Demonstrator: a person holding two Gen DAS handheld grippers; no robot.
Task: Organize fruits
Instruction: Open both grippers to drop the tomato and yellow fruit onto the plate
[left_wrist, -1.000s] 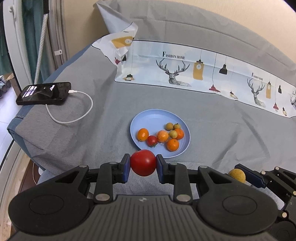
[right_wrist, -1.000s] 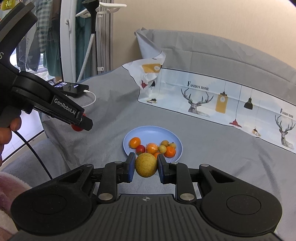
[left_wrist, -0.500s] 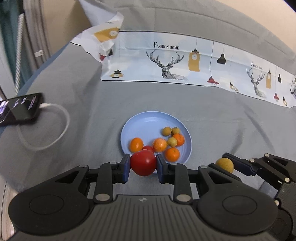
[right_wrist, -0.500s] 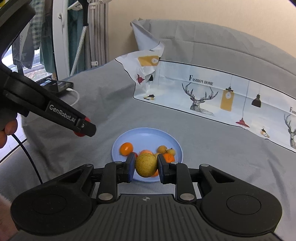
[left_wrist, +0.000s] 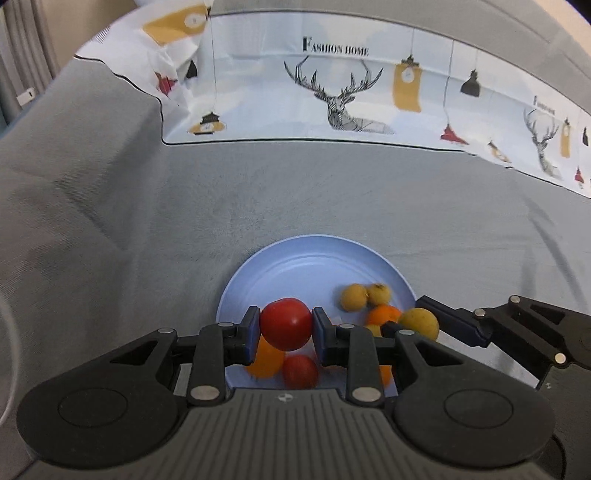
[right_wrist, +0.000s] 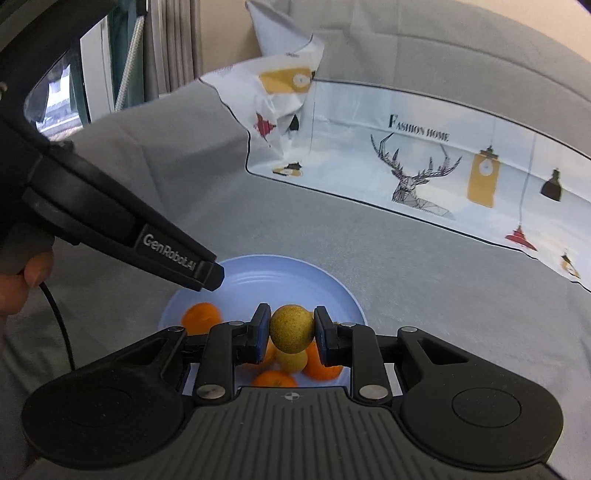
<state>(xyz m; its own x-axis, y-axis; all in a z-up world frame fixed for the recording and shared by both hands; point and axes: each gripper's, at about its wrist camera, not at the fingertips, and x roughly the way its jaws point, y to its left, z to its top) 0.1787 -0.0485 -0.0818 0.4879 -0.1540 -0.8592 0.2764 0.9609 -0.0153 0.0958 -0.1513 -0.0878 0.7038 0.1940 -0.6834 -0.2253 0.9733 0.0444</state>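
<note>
My left gripper (left_wrist: 285, 330) is shut on a red tomato (left_wrist: 286, 323) and holds it above the near part of the blue plate (left_wrist: 295, 266). My right gripper (right_wrist: 291, 334) is shut on a yellow-brown round fruit (right_wrist: 291, 328) above the plate (right_wrist: 273, 269); it also shows in the left wrist view (left_wrist: 419, 322). The plate holds several small oranges (left_wrist: 384, 314), yellow fruits (left_wrist: 352, 297) and a small tomato (left_wrist: 300, 371). The left gripper's finger (right_wrist: 184, 264) hangs over the plate's left side in the right wrist view.
The plate sits on a grey cloth (left_wrist: 184, 206). A white printed sheet with deer and lamps (left_wrist: 332, 92) lies behind it, crumpled at its left end. A curtain and a window (right_wrist: 92, 74) are at the far left.
Both grippers have moved forward and down toward the plate, each still holding its fruit. The phone and cable have left the left wrist view.
</note>
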